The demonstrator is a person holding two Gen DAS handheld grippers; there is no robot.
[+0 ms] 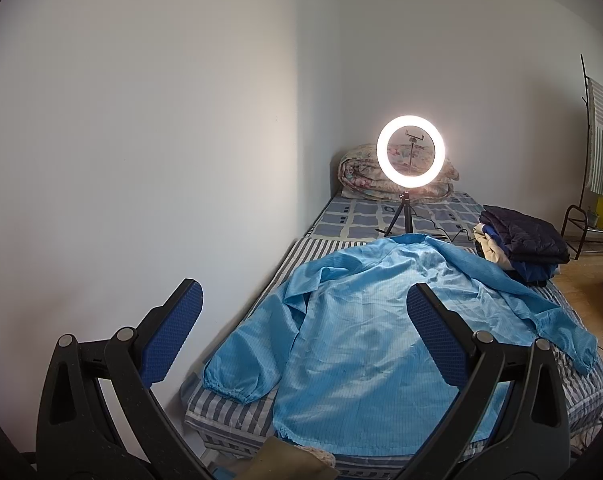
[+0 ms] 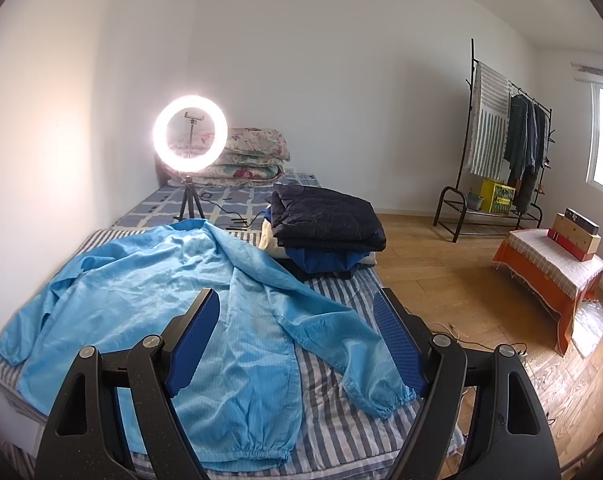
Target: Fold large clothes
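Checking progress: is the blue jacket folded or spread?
Spread: the blue jacket lies flat on the bed, both sleeves out.

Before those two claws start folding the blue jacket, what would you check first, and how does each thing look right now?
1. Jacket spread out on the bed: ok, though wrinkled.
2. Both sleeves reachable: ok, the sleeve by the bed's edge lies out to the side, the other by the wall.
3. Left gripper open and empty: ok.
4. Right gripper open and empty: ok.
5. Clothes pile clear of the jacket: cannot tell, it sits very close to the shoulder.
6. Ring light clear of the collar: cannot tell.
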